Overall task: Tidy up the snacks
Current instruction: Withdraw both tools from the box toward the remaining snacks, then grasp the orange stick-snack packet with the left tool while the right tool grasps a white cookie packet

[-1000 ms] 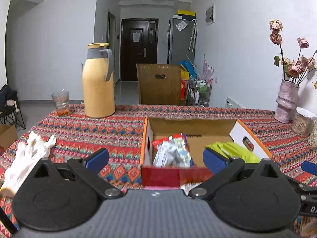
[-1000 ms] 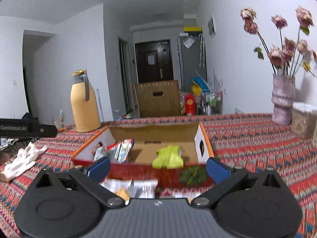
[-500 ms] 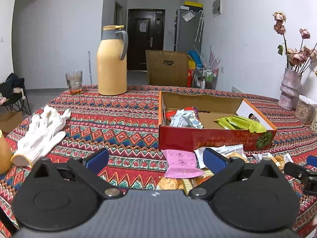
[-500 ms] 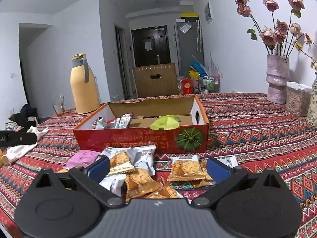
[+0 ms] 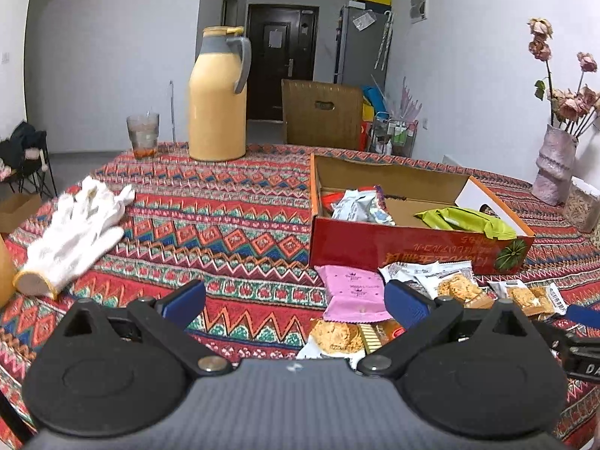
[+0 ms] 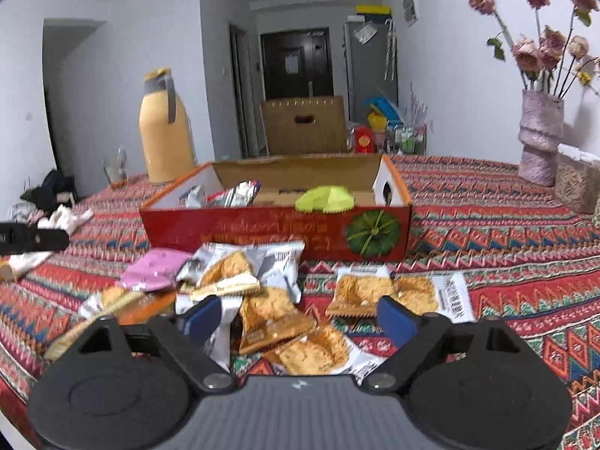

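An open red cardboard box [image 5: 405, 248] [image 6: 262, 230] sits on the patterned tablecloth and holds a green packet [image 5: 465, 221] [image 6: 325, 198] and silver packets [image 5: 360, 206]. In front of it lie loose snacks: a pink packet [image 5: 354, 292] [image 6: 155, 269] and several cookie packets [image 6: 277, 311] [image 5: 453, 287]. My left gripper [image 5: 294, 302] is open and empty, above the cloth left of the pile. My right gripper [image 6: 296, 317] is open and empty, right over the cookie packets.
A yellow thermos [image 5: 217, 97] and a glass [image 5: 142, 137] stand at the table's far side. White gloves [image 5: 75, 236] lie at the left. A vase of dried roses [image 6: 540, 138] and a container [image 6: 577, 178] stand at the right. A wooden chair back [image 5: 322, 118] is behind the table.
Both grippers have pulled back and tilted down from the box, bringing the loose snack pile into view. Both stay open and empty.
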### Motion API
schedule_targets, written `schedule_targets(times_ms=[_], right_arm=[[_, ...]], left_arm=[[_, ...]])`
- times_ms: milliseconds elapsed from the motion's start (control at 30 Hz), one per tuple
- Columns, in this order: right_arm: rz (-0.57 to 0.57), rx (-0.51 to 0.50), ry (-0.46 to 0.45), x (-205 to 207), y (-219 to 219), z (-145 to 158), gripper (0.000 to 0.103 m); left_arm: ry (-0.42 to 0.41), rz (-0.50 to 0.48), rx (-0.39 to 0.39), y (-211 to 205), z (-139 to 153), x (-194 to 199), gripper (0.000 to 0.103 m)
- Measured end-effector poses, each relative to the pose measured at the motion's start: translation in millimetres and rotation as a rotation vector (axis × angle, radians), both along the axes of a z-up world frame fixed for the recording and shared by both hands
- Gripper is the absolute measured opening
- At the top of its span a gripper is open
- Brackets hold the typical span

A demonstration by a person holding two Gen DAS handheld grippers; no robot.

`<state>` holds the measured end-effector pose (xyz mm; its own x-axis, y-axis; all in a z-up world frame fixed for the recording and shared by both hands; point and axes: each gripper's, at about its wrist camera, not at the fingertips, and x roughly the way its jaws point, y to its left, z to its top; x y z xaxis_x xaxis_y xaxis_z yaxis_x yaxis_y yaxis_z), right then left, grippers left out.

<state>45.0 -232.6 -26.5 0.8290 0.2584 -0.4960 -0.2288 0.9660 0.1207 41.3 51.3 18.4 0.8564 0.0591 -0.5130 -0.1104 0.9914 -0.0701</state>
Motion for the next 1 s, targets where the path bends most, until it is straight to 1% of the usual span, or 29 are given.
schedule_targets(times_ms=[100,200,400,567,633,767,800,867,900,1000], right_arm=[[0.008,-0.009,0.023,5.7,3.3,-3.6,0.077],[0.015,-0.026,0.032,10.9,7.5,-6.8,0.074],[0.007,-0.087,0.079,16.7,2.9,-20.1,0.075],[0.039,-0.137,0.109,17.9,-0.8,-30.1,0.076],[0.053,-0.143,0.132,20.3,-2.7,-36.4,0.076],[0.082,-0.116,0.122,21.5,-6.0,-38.7,0.075],[0.090,-0.112,0.119,21.5,-5.5,-38.6,0.070],[0.118,-0.101,0.108,20.6,-4.6,-38.0,0.056],[0.131,-0.098,0.105,19.7,-4.1,-37.3,0.046],[0.150,-0.082,0.093,13.9,-4.8,-35.4,0.041]], left_arm=[[0.014,-0.002,-0.007,1.2,-4.8,3.7,0.103],[0.024,-0.005,-0.011,1.3,-7.9,5.4,0.103],[0.045,-0.016,-0.015,-0.4,-12.2,6.0,0.103],[0.069,-0.033,-0.028,-5.4,-15.5,9.2,0.103],[0.085,-0.041,-0.035,-8.7,-18.1,10.9,0.103],[0.125,-0.063,-0.043,-18.8,-21.8,14.7,0.103],[0.134,-0.071,-0.043,-22.1,-22.1,15.7,0.103],[0.152,-0.083,-0.038,-29.0,-22.0,17.4,0.103],[0.159,-0.089,-0.035,-32.3,-21.5,18.4,0.103],[0.182,-0.111,-0.031,-41.8,-19.9,21.1,0.103]])
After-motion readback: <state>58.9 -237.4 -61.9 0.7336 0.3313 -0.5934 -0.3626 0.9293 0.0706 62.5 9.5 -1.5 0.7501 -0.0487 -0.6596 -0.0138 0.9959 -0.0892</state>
